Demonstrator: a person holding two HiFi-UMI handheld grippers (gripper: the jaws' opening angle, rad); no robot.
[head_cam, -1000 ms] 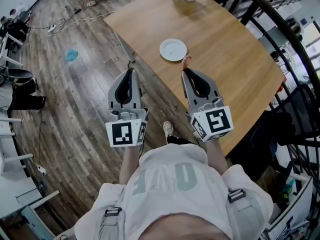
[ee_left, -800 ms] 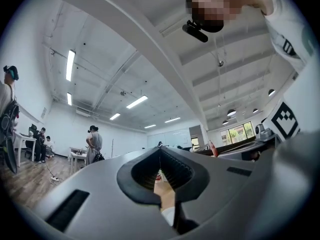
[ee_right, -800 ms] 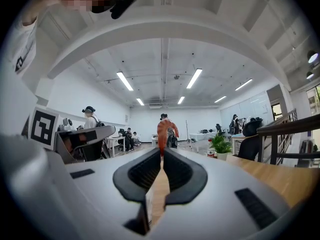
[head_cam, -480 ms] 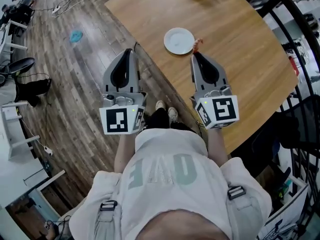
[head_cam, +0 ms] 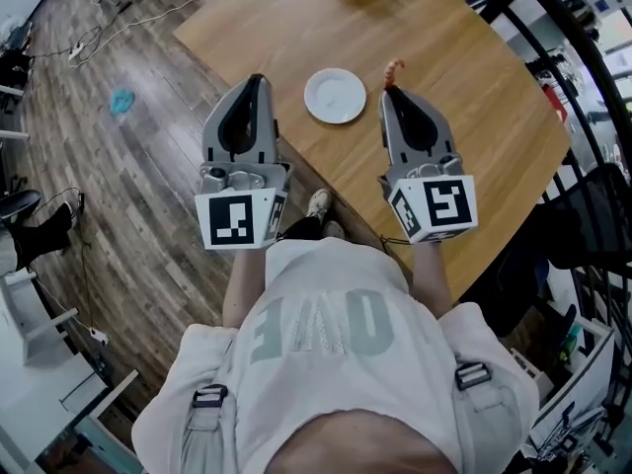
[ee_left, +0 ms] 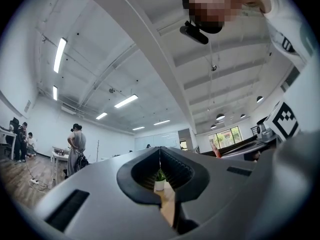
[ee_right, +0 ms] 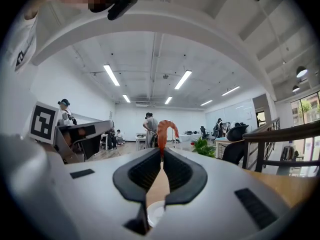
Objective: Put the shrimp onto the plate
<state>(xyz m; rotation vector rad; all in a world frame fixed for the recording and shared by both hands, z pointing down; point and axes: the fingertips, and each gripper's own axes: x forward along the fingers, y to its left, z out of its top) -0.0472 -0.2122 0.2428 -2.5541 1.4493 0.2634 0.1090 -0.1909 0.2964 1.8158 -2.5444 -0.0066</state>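
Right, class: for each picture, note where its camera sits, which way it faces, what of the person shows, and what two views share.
Head view: on the person's head, facing steeply down; shows shirt, left tongs, right tongs, table, plate.
Left gripper view: on left tongs, facing along their shut jaws into the room; person overhead.
Right gripper view: on right tongs, facing along jaws shut on shrimp; person overhead.
Shared: head and right gripper views both show shrimp and plate.
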